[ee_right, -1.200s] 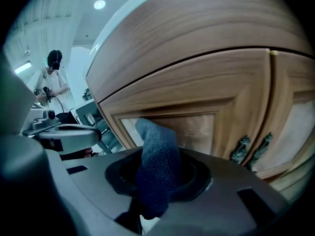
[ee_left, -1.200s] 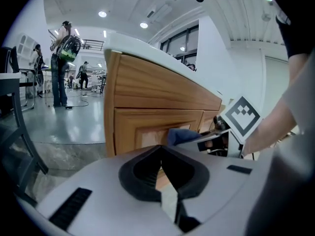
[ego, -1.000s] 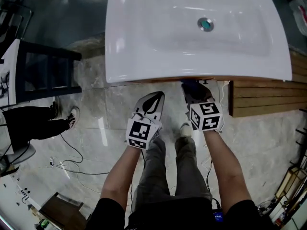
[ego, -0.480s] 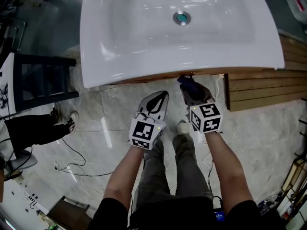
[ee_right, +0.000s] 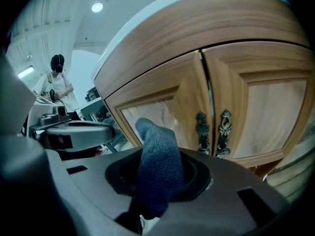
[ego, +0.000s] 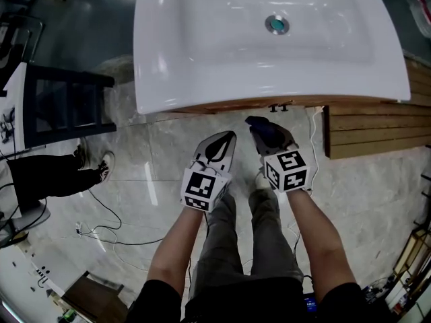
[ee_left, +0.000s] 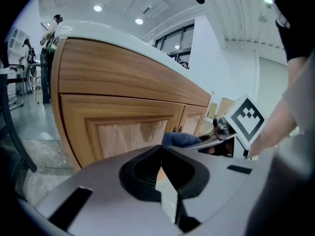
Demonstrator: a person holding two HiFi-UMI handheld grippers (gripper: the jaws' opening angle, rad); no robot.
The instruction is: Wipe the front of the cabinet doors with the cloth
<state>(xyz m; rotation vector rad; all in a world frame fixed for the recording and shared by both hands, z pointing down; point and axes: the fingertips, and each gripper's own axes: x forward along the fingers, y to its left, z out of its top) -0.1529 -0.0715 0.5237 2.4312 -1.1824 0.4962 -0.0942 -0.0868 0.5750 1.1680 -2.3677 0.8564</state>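
Right gripper view shows the right tool (ee_right: 153,183) clamped on a blue cloth (ee_right: 156,156) near wooden cabinet doors (ee_right: 268,112); the left tool (ee_left: 161,176) has its jaws together, empty.

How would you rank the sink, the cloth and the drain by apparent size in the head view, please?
1. sink, by far.
2. cloth, its showing part.
3. drain, only a little smaller than the cloth.

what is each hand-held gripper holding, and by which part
The right hand-held gripper is shut on the dark blue knitted cloth, pinching one end. The left hand-held gripper is shut and empty.
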